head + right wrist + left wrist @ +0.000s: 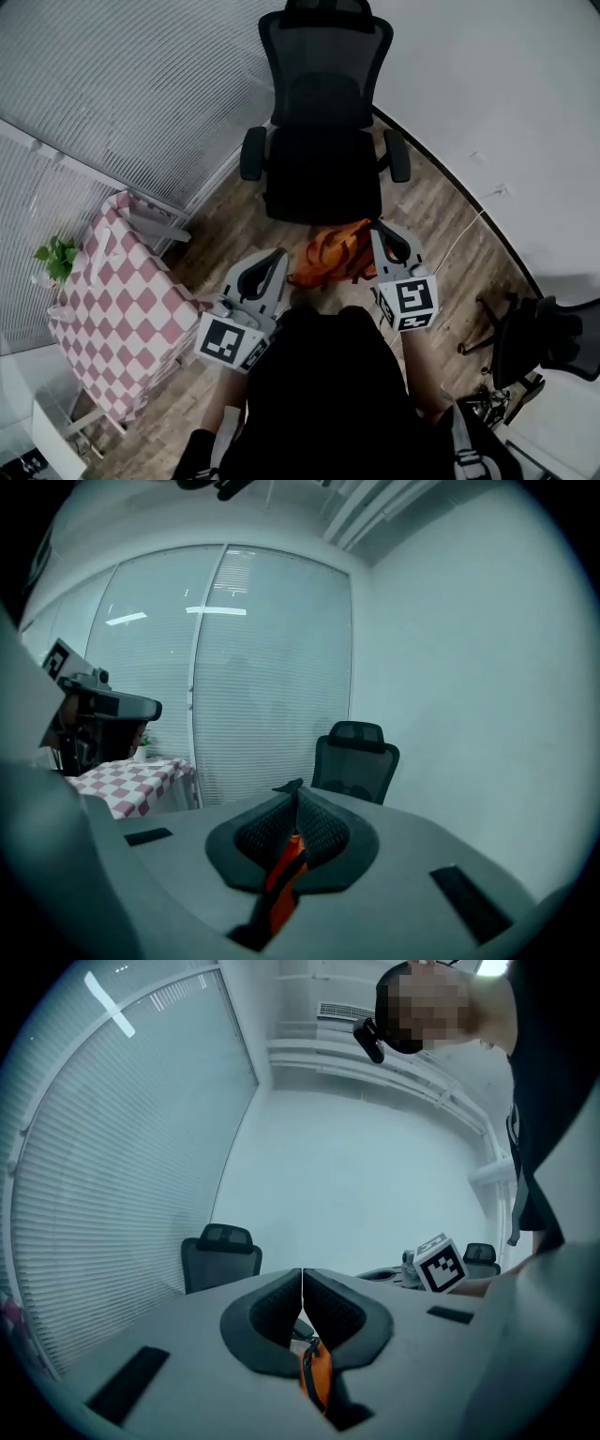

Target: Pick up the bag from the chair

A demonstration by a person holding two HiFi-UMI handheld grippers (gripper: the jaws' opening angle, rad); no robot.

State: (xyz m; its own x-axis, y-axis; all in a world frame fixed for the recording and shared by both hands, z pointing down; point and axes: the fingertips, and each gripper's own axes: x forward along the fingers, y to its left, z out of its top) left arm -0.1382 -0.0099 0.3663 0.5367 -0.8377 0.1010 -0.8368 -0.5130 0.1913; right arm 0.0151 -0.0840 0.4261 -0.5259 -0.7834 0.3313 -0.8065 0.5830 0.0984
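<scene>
**Two grippers hold orange bag off the chair; grip looks thin**

Both tools are closed on the load. L = left gripper [302, 1286], R = right gripper [295, 806]. L's jaws meet at the tips w/ orange bag fabric and a black trim pinched just behind them. R's jaws are clamped on an orange strap [281, 874]. The bag [330, 255] hangs btwn the two tools at centre of the head view, just in front of the person, off the black chair [322, 173] at 12 o'clock and near its front edge.

Risks, as judged:
- Each tool seems to pinch only a narrow bit of strap or cloth. If L and R drift apart, the pull could drag a strap out of one pair of jaws.
- W/ one side lost, the bag would likely swing under the other tool and drop to the floor.
- The slack body hangs low, so it could catch the seat edge or an armrest if carried back toward 12 o'clock.

Room: wood-plank floor [441, 211]. Table [122, 300] w/ pink-and-white checked cloth at 8 to 9 o'clock, small green plant [58, 258] by its far end. Pale blinds [122, 84] at 10 to 11 o'clock. Plain white wall [506, 94] at 1 to 3 o'clock. Second dark chair [553, 337] at 4 o'clock.
</scene>
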